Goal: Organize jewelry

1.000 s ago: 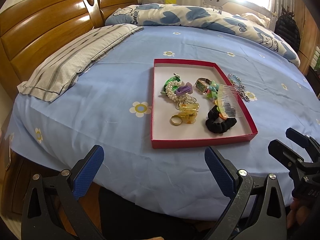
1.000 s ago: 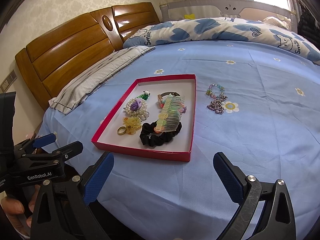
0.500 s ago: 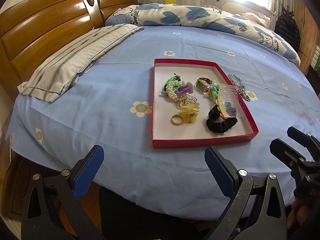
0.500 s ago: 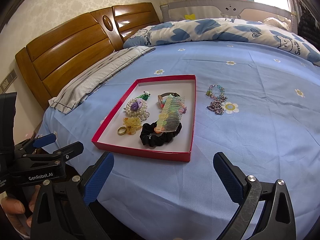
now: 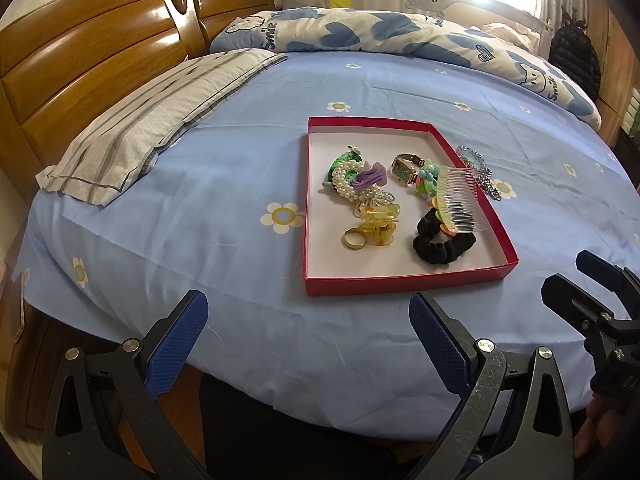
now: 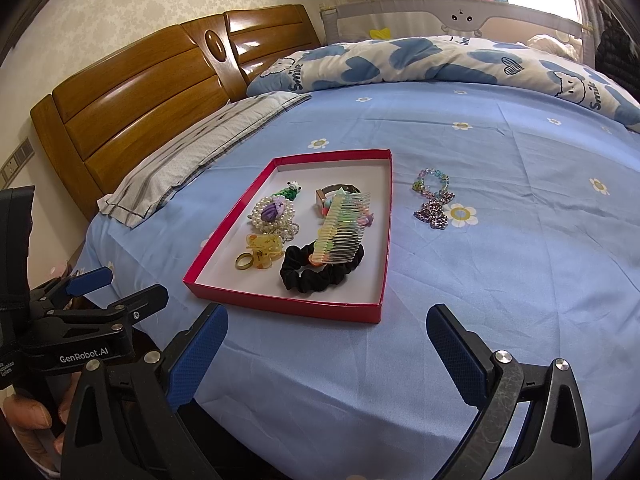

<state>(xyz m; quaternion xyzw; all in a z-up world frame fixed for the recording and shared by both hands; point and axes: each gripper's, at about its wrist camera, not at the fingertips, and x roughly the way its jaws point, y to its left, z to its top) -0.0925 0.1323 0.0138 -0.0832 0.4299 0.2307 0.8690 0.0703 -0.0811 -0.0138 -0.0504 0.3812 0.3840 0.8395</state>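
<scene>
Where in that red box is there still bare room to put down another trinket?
The red box has bare white floor along its far end beyond the pearl bracelet and watch, and a strip at the near wall before the gold ring and black scrunchie. The middle is crowded; the comb overlaps the scrunchie.

tray (image 6: 256, 303) on bed (image 6: 500, 280) | scrunchie (image 6: 316, 274) in tray | bracelet (image 6: 434, 200) right of tray
</scene>
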